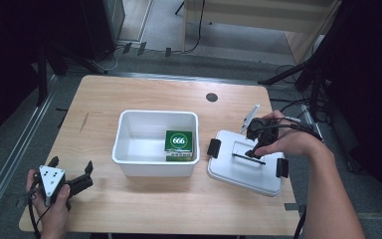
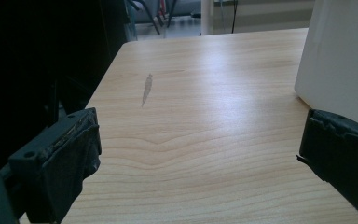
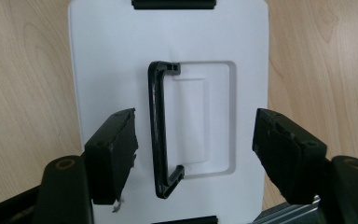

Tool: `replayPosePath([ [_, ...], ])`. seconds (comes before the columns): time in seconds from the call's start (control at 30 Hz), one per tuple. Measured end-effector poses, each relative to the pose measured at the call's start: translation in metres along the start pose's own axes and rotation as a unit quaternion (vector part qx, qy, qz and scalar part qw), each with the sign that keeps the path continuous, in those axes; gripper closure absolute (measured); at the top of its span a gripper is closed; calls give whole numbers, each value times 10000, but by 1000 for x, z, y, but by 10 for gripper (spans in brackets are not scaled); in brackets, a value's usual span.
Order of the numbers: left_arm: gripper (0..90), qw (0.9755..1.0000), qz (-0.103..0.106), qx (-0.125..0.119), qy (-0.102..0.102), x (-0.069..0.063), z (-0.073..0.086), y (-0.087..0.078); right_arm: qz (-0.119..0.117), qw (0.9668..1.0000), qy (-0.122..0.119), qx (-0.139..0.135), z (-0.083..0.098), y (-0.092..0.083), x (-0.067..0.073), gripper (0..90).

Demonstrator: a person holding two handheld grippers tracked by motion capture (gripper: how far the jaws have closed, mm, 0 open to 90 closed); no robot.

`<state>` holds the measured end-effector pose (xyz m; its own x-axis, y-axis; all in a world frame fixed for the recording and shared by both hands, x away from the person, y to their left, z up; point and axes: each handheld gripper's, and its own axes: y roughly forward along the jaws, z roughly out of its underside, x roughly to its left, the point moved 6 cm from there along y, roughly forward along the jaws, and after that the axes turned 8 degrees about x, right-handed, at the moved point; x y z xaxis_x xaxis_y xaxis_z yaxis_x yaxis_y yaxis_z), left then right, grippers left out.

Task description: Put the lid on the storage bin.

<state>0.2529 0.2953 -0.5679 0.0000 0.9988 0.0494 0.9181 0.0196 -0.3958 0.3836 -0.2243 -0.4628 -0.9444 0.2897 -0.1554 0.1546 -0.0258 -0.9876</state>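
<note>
A white lid (image 1: 238, 172) with black clips and a black handle (image 1: 248, 158) lies flat on the table, right of a white bin (image 1: 154, 167). Inside the bin rests a green box marked 666 (image 1: 181, 142). My right gripper (image 1: 255, 145) points down over the lid; in the right gripper view it (image 3: 196, 149) stands open astride the handle (image 3: 157, 135), which lies close to the left-hand jaw, and neither pad presses on it. My left gripper (image 1: 72, 164) rests open near the table's front left corner, with nothing between its jaws (image 2: 200, 154).
The wooden table (image 1: 144, 92) has a small dark round spot (image 1: 211, 97) near its far edge. The bin's white wall (image 2: 340, 60) stands just right of my left gripper. Black stands and cables crowd the floor around the table.
</note>
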Motion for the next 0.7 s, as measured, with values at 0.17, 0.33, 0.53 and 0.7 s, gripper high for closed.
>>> replayPosePath([
  [0.17,0,10000,-11,-7,9,0,0,0,-55,10000,0,22,5,8,3,338],
  [0.33,0,10000,-12,-11,18,0,0,0,-64,10000,-8,36,8,15,4,374],
  [0.53,0,10000,-10,-14,18,0,0,0,-127,9999,-37,63,12,24,7,411],
  [0.7,0,10000,-9,-17,18,0,0,0,-172,9998,-68,72,13,31,9,441],
])
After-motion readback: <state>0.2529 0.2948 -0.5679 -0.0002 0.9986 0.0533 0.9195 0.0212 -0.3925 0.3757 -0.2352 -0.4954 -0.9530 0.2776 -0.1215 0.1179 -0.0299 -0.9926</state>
